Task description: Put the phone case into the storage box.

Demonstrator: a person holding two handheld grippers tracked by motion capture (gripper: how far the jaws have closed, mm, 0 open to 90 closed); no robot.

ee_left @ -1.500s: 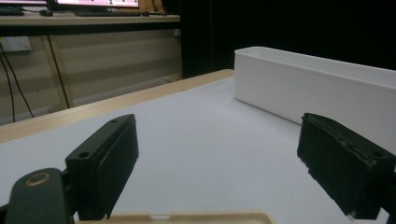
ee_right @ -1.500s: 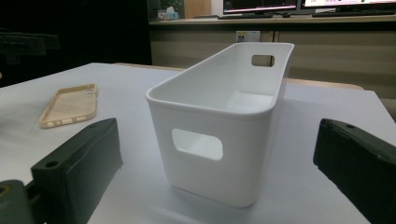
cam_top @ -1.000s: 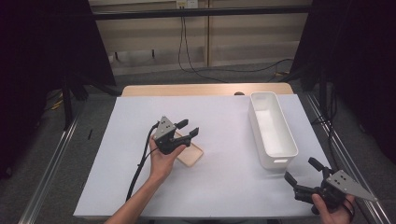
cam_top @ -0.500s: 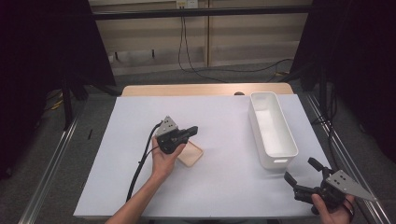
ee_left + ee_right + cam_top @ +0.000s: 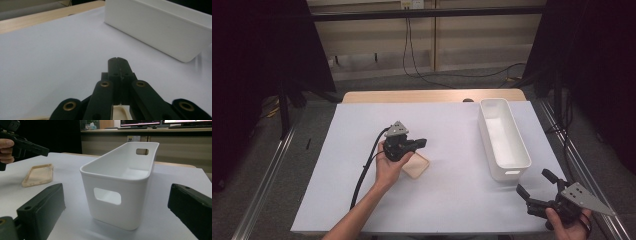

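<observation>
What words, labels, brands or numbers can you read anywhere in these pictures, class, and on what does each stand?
None can be read.
White bin: plain walls, no label.
Beige phone case: no print to be seen.
Monitors behind the table: bright screens, content too small and blurred to read.
Wall socket plate: no legible marking.

Even overhead light floods the white-covered table, while the surroundings sink into black. The white rectangular plastic bin throws a soft, faint shadow. Close up, the left claw reads sharp at the tips and blurry nearer the lens.
</observation>
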